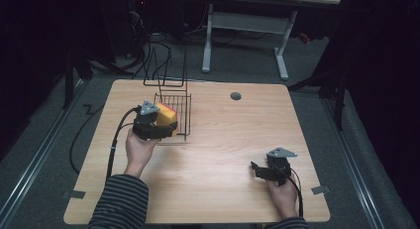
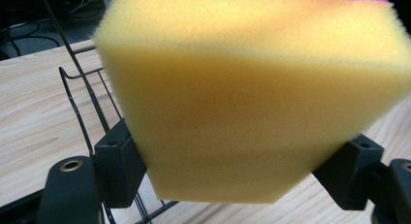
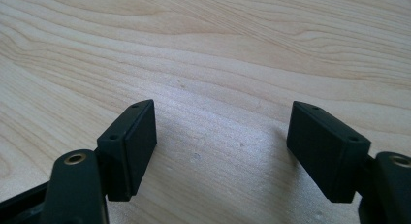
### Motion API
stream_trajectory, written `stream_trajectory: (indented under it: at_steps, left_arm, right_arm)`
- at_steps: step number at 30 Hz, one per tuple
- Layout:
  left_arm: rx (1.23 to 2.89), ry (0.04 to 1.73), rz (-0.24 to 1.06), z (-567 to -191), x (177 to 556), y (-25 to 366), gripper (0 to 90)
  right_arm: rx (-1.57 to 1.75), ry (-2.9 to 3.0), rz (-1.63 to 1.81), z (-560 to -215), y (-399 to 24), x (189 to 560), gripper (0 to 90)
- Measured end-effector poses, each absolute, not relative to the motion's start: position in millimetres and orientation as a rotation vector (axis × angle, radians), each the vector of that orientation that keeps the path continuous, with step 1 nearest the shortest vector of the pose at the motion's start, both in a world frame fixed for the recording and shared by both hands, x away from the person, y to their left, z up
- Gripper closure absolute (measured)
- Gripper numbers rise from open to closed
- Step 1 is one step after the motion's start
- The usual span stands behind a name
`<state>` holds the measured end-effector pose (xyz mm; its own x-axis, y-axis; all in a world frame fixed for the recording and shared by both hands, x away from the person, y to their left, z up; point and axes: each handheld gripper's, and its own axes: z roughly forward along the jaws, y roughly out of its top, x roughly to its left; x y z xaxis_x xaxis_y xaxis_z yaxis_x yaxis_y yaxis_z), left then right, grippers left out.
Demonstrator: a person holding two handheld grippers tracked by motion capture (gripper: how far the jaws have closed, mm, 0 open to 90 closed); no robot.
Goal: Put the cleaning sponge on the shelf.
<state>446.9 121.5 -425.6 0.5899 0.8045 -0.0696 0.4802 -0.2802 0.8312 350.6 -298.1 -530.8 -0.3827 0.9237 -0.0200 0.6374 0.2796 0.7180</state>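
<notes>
A thick yellow sponge (image 2: 252, 98) with a pink top layer (image 1: 167, 114) sits squeezed between the two black jaws of my left gripper (image 1: 159, 126). It is held at the left side of a black wire rack (image 1: 181, 110), just over the rack's edge (image 2: 82, 107). My right gripper (image 1: 258, 170) rests low over the bare wood at the right front of the table, its jaws (image 3: 220, 151) wide apart with nothing between them.
The wooden table (image 1: 223, 140) has a small grey round cap (image 1: 236, 96) near its back edge. The rack's tall wire loops (image 1: 166, 70) rise at the back. Cables and a white desk frame (image 1: 245, 26) lie beyond the table on the floor.
</notes>
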Motion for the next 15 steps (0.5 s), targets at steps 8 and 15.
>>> stream_trajectory:
  at_steps: [8, 15]
  left_arm:
    - [1.906, 1.059, 0.47, -431.2, 459.1, 116.6, 23.7]
    - [1.907, 1.113, 0.497, -441.9, 474.2, 115.0, 23.7]
  right_arm:
    - [1.408, 2.118, 0.88, -530.8, -297.7, 350.3, 26.6]
    - [1.404, 2.118, 0.881, -530.9, -297.7, 350.4, 26.6]
